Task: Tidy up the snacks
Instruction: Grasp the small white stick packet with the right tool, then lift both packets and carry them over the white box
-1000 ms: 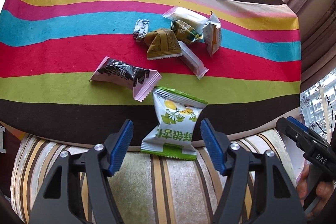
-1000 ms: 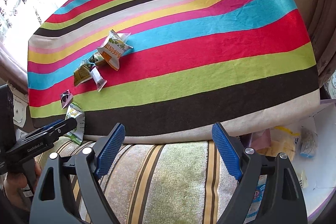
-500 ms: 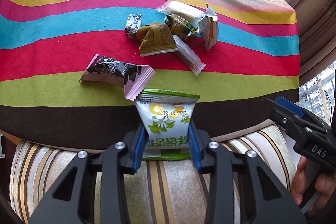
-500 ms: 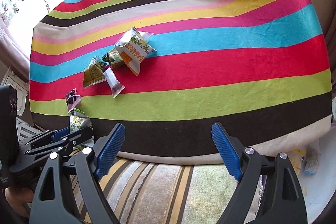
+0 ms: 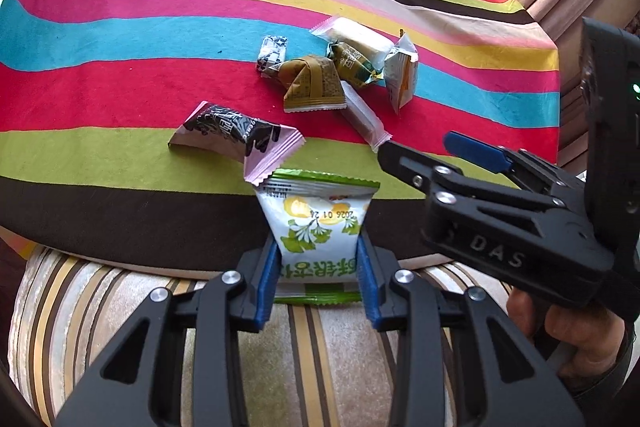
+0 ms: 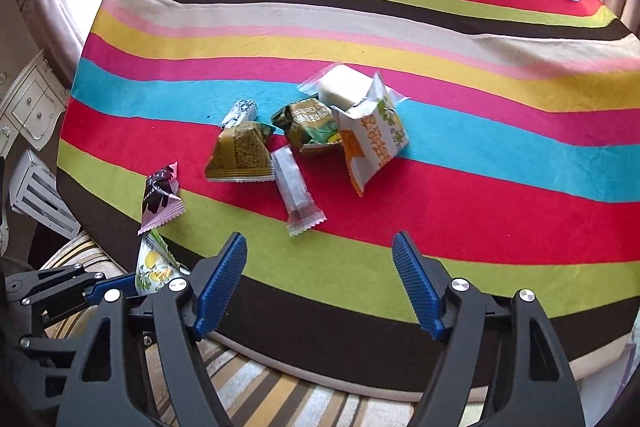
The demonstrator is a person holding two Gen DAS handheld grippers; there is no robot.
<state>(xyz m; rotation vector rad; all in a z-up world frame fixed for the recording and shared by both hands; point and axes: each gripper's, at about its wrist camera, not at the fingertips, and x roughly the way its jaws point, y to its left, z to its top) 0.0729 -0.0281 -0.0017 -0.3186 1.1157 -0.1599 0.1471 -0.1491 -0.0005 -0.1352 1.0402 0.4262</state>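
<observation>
A: Striped multicolour cloth [image 5: 120, 75] on desk: contents?
B: Loose wrapped snacks [image 6: 296, 143]. Left gripper [image 5: 318, 267], jaws clamped on green-white crinkled foil packet [image 5: 318, 223] at near edge. Right gripper [image 6: 320, 283], jaws closing, nothing between.

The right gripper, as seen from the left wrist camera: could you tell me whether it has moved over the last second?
Yes. The right gripper has swung in from the frame's right edge toward the snack pile on the striped cloth, jaws closing on nothing.

Rainbow-striped cloth [image 5: 120, 39] — green-and-white packet [image 5: 316, 227], pink-and-black wrapper [image 5: 236, 135].
</observation>
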